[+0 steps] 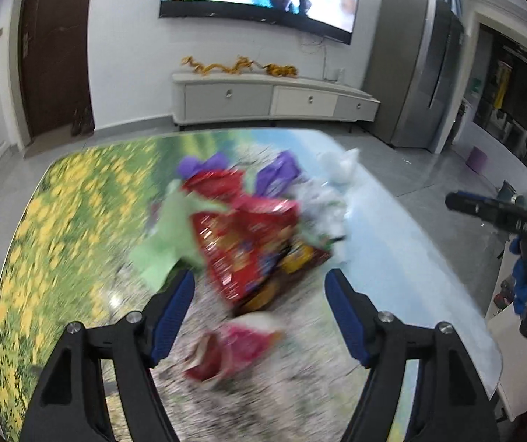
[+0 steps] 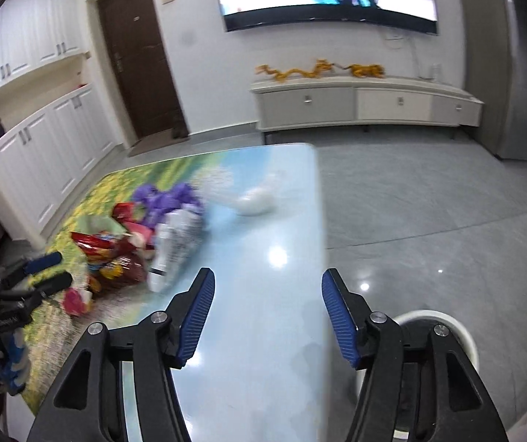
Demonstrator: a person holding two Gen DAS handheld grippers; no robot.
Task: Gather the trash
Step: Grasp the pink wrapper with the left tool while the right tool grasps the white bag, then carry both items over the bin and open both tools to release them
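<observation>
While both claws stand wide apart and hold nothing, the left claw [image 1: 259,287] hangs over a blurred heap of wrappers [image 1: 248,228] mid-frame on the table [image 1: 71,202]; the big red bag's [image 1: 241,243] long axis slants upper left to lower right. The right claw [image 2: 267,291] hovers above bare table near the right edge, a white bin [image 2: 458,335] lower right.

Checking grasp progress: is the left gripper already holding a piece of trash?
No, the left gripper is open and empty above the red snack bag.
</observation>
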